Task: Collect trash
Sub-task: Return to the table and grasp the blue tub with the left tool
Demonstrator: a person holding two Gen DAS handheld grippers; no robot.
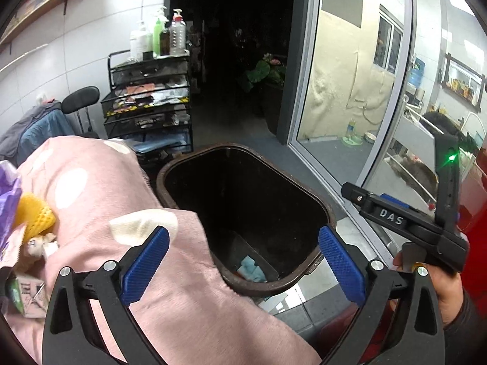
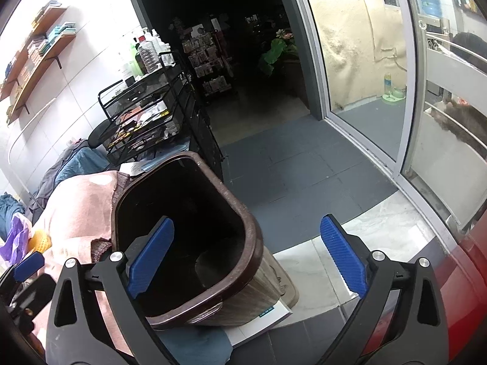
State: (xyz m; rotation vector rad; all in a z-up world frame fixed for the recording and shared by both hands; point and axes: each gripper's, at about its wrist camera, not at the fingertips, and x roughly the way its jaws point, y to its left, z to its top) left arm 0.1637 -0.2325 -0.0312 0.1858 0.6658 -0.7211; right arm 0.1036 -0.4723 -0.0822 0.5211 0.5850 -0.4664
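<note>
A brown plastic trash bin (image 1: 322, 210) stands open on the floor beside a pink polka-dot cloth (image 1: 100, 200); a light blue scrap (image 1: 251, 269) lies at its bottom. It also shows in the right wrist view (image 2: 252, 234). A pile of trash sits on the cloth at the left: a yellow foam net (image 1: 35, 214), a purple wrapper (image 1: 7, 194) and paper cartons (image 1: 26, 295). My left gripper (image 1: 243, 261) is open and empty above the bin's near rim. My right gripper (image 2: 246, 258) is open and empty over the bin; its body shows in the left wrist view (image 1: 404, 222).
A black mesh cart (image 1: 149, 97) with bottles (image 1: 158, 33) stands behind the bin. A glass sliding door (image 1: 350, 91) is on the right and a dark doorway (image 1: 237, 45) ahead. A white booklet (image 2: 268, 316) lies under the bin. Wall shelves (image 2: 36, 60) hang at the left.
</note>
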